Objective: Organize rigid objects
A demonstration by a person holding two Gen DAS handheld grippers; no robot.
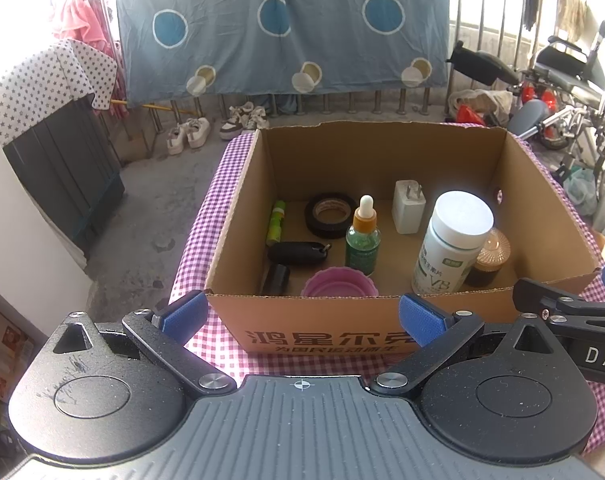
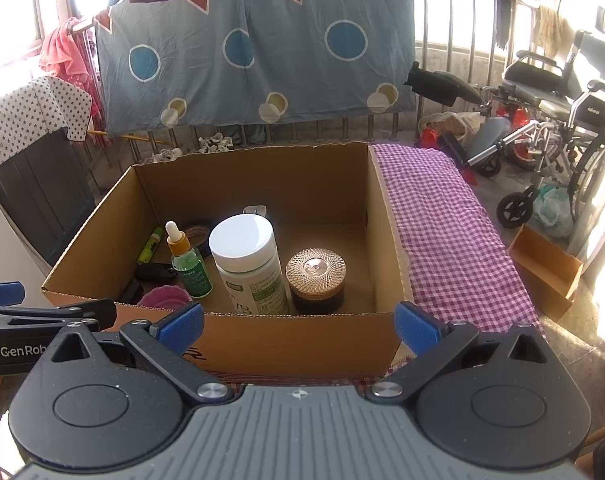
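Observation:
An open cardboard box [image 1: 322, 332] [image 2: 386, 240] stands on a purple checked cloth. Inside it are a white pill bottle [image 1: 450, 244] [image 2: 250, 264], a green dropper bottle [image 1: 362, 240] [image 2: 188, 262], a brown jar with a patterned lid [image 1: 490, 258] [image 2: 316, 280], a black tape roll [image 1: 329, 215], a white charger [image 1: 408, 207], a pink cup [image 1: 338, 286] [image 2: 164, 297], a black key fob [image 1: 298, 253] and a green tube [image 1: 276, 222] [image 2: 150, 245]. My left gripper [image 1: 302, 318] and right gripper [image 2: 300, 324] hover in front of the box's near wall, both open and empty.
The purple checked cloth [image 2: 450, 232] stretches right of the box. A small cardboard box [image 2: 546, 270] sits on the floor beside it. A wheelchair [image 2: 554, 120] and a railing with a hanging blue sheet [image 2: 254, 52] stand behind. Shoes [image 1: 190, 134] lie on the floor.

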